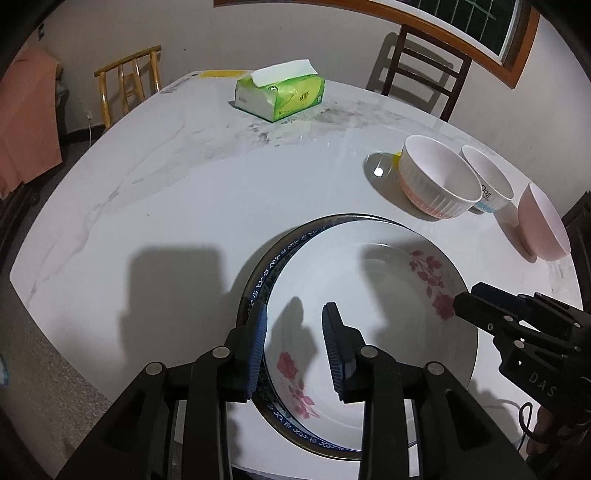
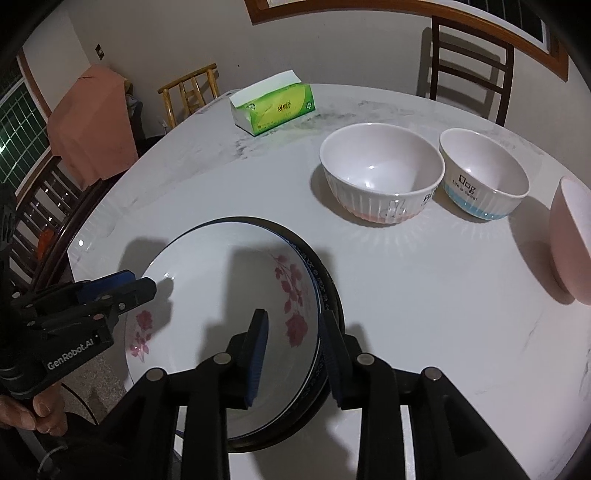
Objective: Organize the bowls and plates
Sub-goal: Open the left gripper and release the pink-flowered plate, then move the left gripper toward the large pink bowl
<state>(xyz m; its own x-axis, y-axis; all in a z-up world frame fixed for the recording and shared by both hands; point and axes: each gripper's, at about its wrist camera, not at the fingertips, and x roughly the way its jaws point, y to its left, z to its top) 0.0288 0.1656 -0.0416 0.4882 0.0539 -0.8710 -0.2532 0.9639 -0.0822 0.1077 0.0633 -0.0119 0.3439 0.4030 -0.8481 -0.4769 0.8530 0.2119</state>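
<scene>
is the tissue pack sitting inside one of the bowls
No, the tissue pack lies on the table at its far side, apart from all three bowls.

I'm working in a home dining room: a white marble-patterned dining table (image 1: 166, 192), a dark wooden slat-back chair (image 2: 471, 62), a bamboo chair (image 1: 129, 81), a green tissue pack (image 2: 275, 105), and a wood-framed window (image 1: 476, 26).

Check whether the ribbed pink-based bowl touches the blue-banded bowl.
Cannot tell. In the right wrist view the ribbed bowl and blue-banded bowl meet rim to rim, with no clear gap or contact.
</scene>
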